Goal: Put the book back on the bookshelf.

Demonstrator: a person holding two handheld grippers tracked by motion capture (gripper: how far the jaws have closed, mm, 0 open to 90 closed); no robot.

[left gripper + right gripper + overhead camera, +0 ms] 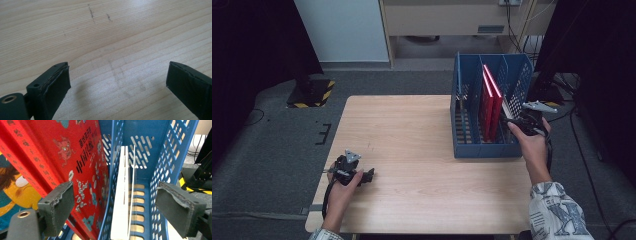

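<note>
**A:** Two grippers to check. Starting with the right gripper (516,121), over at three o'clock of the table (412,130)?

**B:** Released. Stands with jaws wide on either side of a thin white book (121,202), with neither pad pressing on it.

**A:** And where to find that white book?

**B:** Inside the blue rack (484,150), in the slot on its three o'clock side. Stands upright on edge, close to the divider. Looks filed there on purpose rather than dropped.

**A:** Filed like what else?

**B:** Like the two red books (490,102) one slot over toward nine o'clock. Also stand on edge, leaning a little against the divider. Keeps covers flat and easy to pull from the open front.

**A:** Why keep the jaws so close, then?

**B:** Probably to leave the white book standing without a knock. Guards both sides against a tip, too. Calls for a straight pull back toward six o'clock, by the look of it, to clear both pads.

**A:** And the left gripper (369,176)?

**B:** Parked at eight o'clock on the table. Open as well, with bare wood between the jaws. Kept out of the way, most likely, as not needed for a one-handed job.
</note>
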